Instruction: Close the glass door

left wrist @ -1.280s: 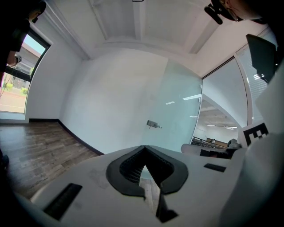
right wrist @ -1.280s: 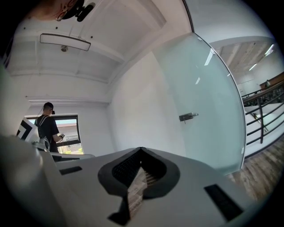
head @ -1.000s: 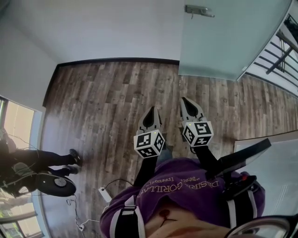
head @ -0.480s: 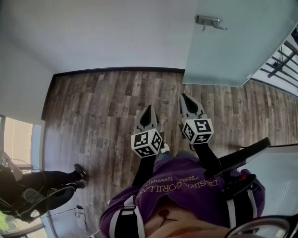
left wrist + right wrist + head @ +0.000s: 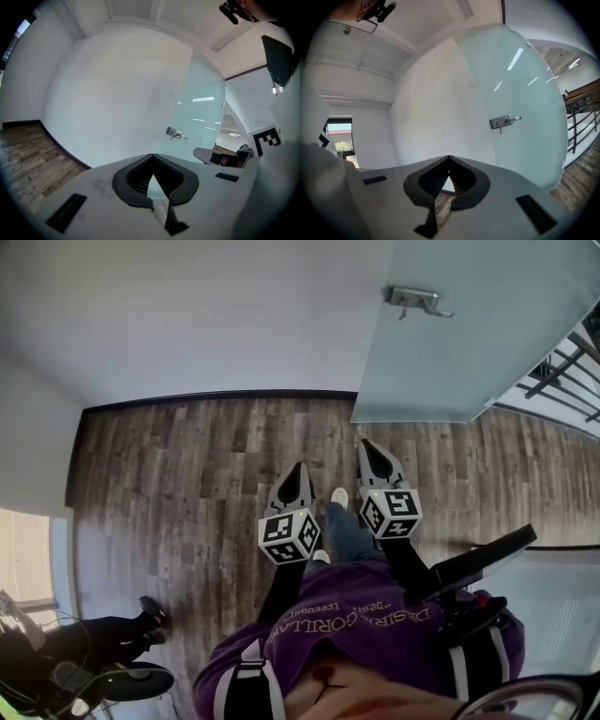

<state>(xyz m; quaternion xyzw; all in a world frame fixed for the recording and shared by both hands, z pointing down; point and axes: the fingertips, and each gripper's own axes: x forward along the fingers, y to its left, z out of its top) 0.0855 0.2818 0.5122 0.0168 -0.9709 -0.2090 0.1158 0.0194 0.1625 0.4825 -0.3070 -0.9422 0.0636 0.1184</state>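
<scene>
The frosted pale-green glass door (image 5: 450,343) stood ahead and to the right in the head view, its bottom edge angled away from the plain white wall (image 5: 187,315). Its silver metal lever handle (image 5: 415,301) sat near the edge closest to that wall. The right gripper (image 5: 368,446) pointed toward the door's lower left corner, near it but apart from the glass. The left gripper (image 5: 299,471) hung just beside the right one, farther from the door. Both pairs of jaws were clenched tip to tip on nothing. In the right gripper view the handle sat above and right of the closed tips. A brown wood-plank floor (image 5: 187,474) lay below, and a black metal railing (image 5: 562,381) showed beyond the door.
</scene>
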